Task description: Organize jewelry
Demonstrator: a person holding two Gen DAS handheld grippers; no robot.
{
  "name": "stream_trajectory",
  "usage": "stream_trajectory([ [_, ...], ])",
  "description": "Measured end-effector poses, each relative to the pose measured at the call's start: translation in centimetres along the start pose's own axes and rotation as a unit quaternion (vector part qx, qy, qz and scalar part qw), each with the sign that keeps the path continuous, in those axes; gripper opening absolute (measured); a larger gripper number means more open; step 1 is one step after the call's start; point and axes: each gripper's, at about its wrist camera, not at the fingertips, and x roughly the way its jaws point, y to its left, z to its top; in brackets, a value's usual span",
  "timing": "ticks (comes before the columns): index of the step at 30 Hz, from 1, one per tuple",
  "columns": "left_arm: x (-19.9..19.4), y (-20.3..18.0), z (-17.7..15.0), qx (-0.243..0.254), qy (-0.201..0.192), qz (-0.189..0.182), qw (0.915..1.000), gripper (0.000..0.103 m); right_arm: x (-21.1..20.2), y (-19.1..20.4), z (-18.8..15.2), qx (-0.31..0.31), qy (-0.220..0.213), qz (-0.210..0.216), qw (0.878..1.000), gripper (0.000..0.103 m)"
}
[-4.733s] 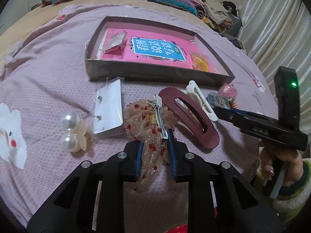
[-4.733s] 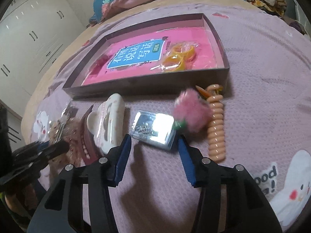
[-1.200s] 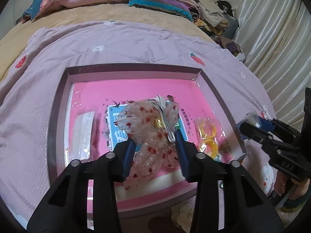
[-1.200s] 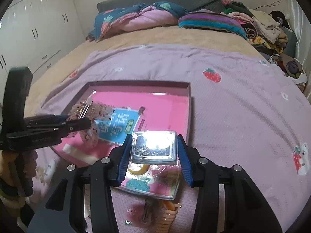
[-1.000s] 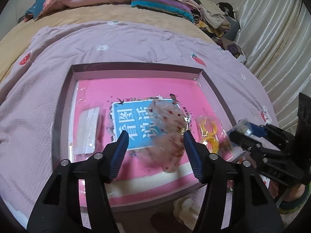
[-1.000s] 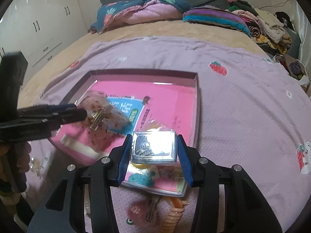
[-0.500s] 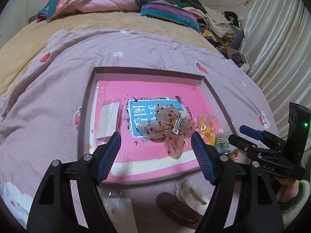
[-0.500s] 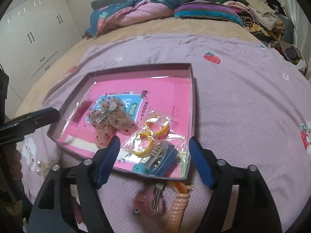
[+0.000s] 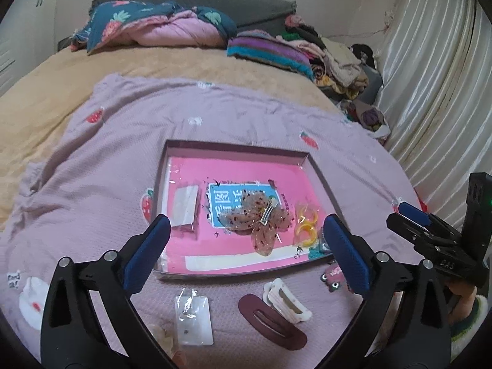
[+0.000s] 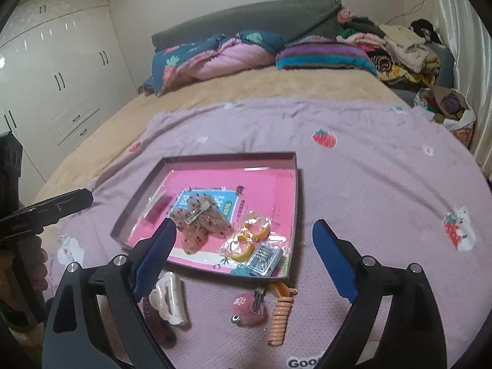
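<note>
A shallow dark tray [image 9: 319,181] with a pink liner lies on the lilac bedspread. In it rest a sheer red-dotted bow clip [image 9: 258,218], a bag of yellow rings [image 9: 304,224], a flat white packet [image 9: 184,206] and a small silvery packet [image 10: 264,256] at its near right corner. My left gripper [image 9: 246,227] hangs above the tray's near edge, its jaws opening wide with nothing gripped. My right gripper [image 10: 244,227] hovers likewise above the near right corner, jaws opening and empty. Each gripper shows at the edge of the other's view.
In front of the tray lie a white claw clip [image 9: 286,299], a maroon oval clip [image 9: 270,319], an earring card [image 9: 193,319], a pink fluffy clip [image 10: 249,307] and an orange coil tie [image 10: 278,316]. Folded quilts and clothes are heaped at the bed's far end.
Both grippers let go: the bow clip dropped onto the liner and the silvery packet into the tray's corner. Both jaws spread wide, and both hands pulled back and rose.
</note>
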Motion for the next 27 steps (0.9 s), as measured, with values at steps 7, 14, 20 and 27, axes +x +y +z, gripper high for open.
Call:
stream_trajectory([
  [7,-2.6,-0.4,0.0,0.003,-0.024,0.003,0.9997,0.093,-3.4,0.6,0.2,-0.008,-0.029,-0.004,1.0,0.092],
  [14,-4.3,-0.6,-0.9,0.005,-0.033,0.004,0.9994,0.093,-5.9,1.2,-0.4,-0.02,-0.046,-0.015,0.999,0.092],
  [20,-5.8,-0.3,-2.0,-0.001,-0.04,0.006,0.9992,0.093,-7.2,1.6,-1.5,-0.03,-0.05,-0.02,0.998,0.092],
  [27,-6.8,0.6,-3.4,-0.009,-0.038,0.013,0.9991,0.093,-8.0,1.8,-3.4,-0.039,-0.044,-0.025,0.998,0.092],
])
